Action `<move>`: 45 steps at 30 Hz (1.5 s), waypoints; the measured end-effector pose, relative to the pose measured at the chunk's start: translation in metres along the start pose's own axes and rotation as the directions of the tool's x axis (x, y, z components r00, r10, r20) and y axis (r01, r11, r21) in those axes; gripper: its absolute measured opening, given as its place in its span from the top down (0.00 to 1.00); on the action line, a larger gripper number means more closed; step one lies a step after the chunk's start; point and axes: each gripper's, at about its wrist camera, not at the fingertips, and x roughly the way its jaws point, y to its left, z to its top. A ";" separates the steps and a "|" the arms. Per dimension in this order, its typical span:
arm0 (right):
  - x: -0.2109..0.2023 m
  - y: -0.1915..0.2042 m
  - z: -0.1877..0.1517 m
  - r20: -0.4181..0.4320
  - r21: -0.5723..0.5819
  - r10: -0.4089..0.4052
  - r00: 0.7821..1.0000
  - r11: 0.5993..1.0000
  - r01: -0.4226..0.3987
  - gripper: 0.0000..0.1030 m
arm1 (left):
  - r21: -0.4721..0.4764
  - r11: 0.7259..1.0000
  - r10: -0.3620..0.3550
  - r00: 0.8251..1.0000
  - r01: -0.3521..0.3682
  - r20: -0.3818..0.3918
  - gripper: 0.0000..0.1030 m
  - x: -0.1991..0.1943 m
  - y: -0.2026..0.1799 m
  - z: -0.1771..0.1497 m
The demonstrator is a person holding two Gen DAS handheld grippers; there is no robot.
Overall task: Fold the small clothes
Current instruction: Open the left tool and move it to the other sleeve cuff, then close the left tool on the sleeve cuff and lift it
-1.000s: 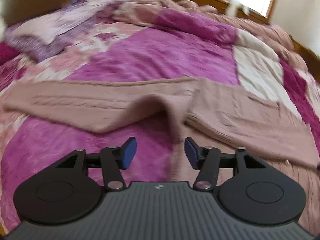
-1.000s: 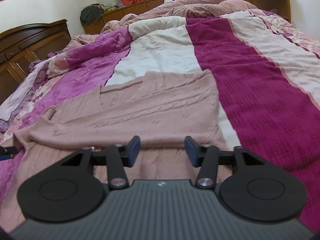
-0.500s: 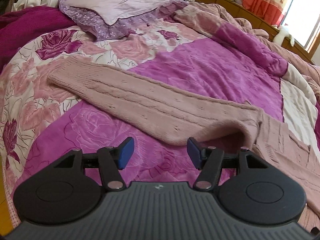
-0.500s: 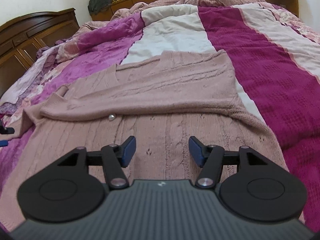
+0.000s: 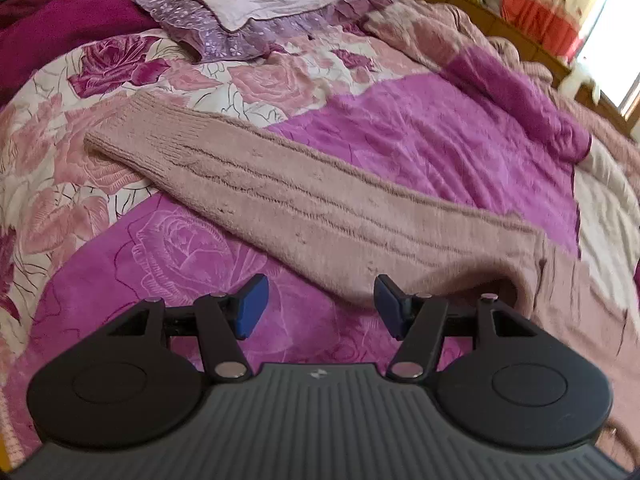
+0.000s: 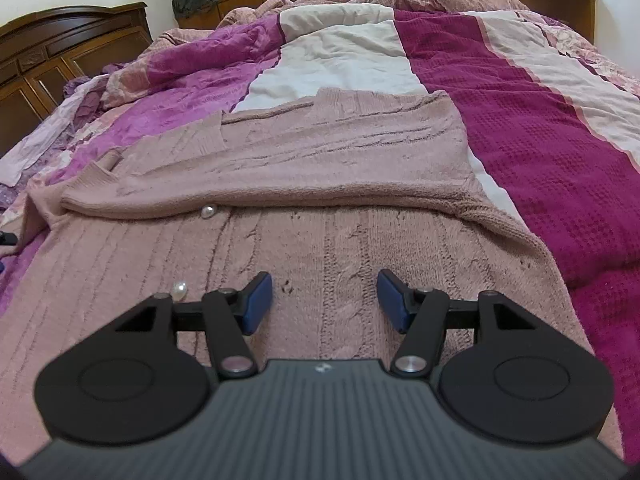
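Your left gripper (image 5: 320,306) had its blue-padded jaws standing well apart with nothing between them, poised over the magenta rose-embossed blanket (image 5: 192,256) at the near edge of the bed. Just beyond its right pad lay the sleeve (image 5: 304,204) of the dusty-pink cable-knit cardigan (image 6: 320,248), a long flat band of fuzzy ribbed wool stretched out straight toward the bed's left side, its cuff on the rose-printed quilt (image 5: 52,168). Farther off sat a crumpled lilac pillow (image 5: 248,4).

Your right gripper (image 6: 324,300) was likewise open and empty, hanging over the cardigan's cabled front panel. A pearly round button (image 6: 179,290) showed just beside its left finger, a second one (image 6: 207,212) under the edge of the other sleeve, which lay folded flat across the body. Beyond stretched the striped cream and dark-magenta waffle blanket (image 6: 520,140).

Compared with a second before, your left view had swung from the garment's middle over to the outstretched sleeve, and your right gripper had come lower and closer, so the buttons now appeared.
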 end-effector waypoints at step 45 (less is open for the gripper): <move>-0.005 -0.003 0.004 0.031 0.033 0.012 0.999 0.999 -0.013 0.37 | 0.147 0.988 -0.089 0.932 0.039 0.351 0.87 -0.040 -0.037 0.061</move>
